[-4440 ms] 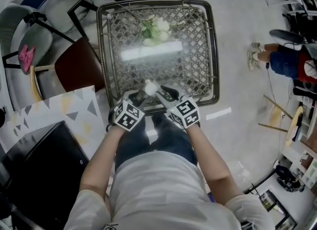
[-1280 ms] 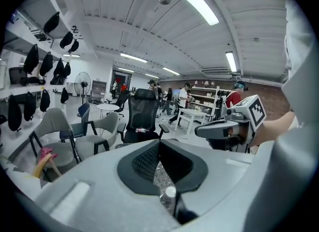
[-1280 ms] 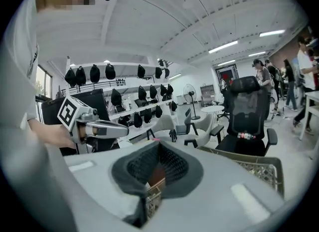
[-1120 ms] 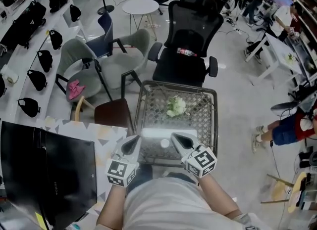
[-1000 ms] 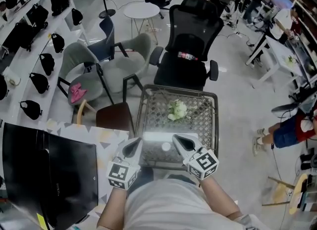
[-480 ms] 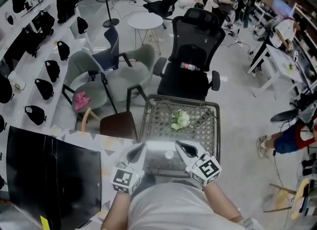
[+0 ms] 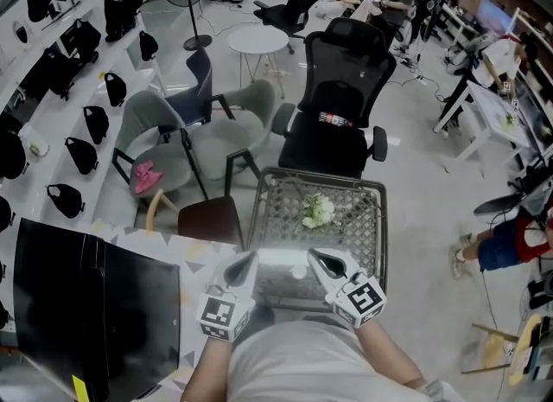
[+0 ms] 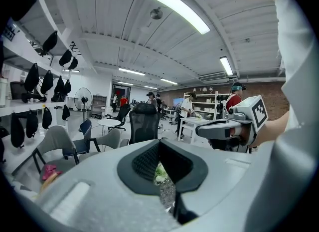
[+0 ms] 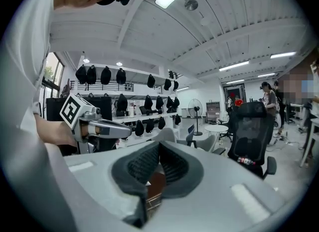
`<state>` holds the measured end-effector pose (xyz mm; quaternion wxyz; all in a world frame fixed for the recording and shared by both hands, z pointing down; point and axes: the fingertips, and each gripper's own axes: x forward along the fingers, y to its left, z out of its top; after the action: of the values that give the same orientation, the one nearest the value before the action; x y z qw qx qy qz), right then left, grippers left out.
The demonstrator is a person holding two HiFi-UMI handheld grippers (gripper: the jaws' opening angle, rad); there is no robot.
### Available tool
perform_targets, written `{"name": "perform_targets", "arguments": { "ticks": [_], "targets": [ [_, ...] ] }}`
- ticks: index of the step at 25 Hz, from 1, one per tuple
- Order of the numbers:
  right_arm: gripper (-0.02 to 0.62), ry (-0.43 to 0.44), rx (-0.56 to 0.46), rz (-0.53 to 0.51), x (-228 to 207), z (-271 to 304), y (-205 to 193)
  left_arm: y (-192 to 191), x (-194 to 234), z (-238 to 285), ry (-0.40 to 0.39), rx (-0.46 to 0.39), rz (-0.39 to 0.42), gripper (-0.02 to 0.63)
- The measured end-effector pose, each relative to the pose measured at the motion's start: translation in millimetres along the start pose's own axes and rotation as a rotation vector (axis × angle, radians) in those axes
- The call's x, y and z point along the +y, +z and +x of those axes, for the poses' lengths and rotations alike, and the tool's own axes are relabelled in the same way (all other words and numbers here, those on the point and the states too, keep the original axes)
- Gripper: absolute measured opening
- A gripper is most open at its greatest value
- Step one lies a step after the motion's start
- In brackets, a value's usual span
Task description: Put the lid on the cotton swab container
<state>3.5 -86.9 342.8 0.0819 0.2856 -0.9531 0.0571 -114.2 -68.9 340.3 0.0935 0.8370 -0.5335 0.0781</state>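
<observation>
In the head view a small white round container (image 7: pixel 298 273) stands on the glass-topped wire table (image 7: pixel 367 240), near its front edge, half lost in glare; I cannot make out its lid. My left gripper (image 7: pixel 248 258) hovers to its left and my right gripper (image 7: pixel 316 257) to its right, both apart from it. Both are shut with nothing between the pads. In the left gripper view the closed jaws (image 8: pixel 159 145) point out level over the room, with the right gripper (image 8: pixel 219 126) beside them. The right gripper view shows its closed jaws (image 9: pixel 158 147) and the left gripper (image 9: pixel 105 130).
White flowers (image 7: pixel 317 210) lie at the table's far side. A black office chair (image 7: pixel 341 119) stands behind the table, a brown seat (image 7: pixel 207 217) and grey chairs (image 7: pixel 160 128) to its left. A black panel (image 7: pixel 86 305) is at my left; a person (image 7: pixel 501 245) at right.
Earlier both grippers met at the white container at the table's front edge. Now they are drawn back and apart from it, and the head view looks further out into the room.
</observation>
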Motion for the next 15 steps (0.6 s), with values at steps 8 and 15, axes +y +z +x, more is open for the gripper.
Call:
{"name": "perform_targets", "arguments": {
  "ticks": [8,15],
  "targets": [
    [0.003,-0.001,0.013,0.006,0.5,-3.9,-6.5,-8.2,-3.6,-4.1,0.011,0.016,0.008,0.009],
    [0.005,0.007,0.020,0.014,-2.0,-5.2,-9.9,-15.0,-3.6,-3.7,0.032,0.030,0.003,0.009]
  ]
}}
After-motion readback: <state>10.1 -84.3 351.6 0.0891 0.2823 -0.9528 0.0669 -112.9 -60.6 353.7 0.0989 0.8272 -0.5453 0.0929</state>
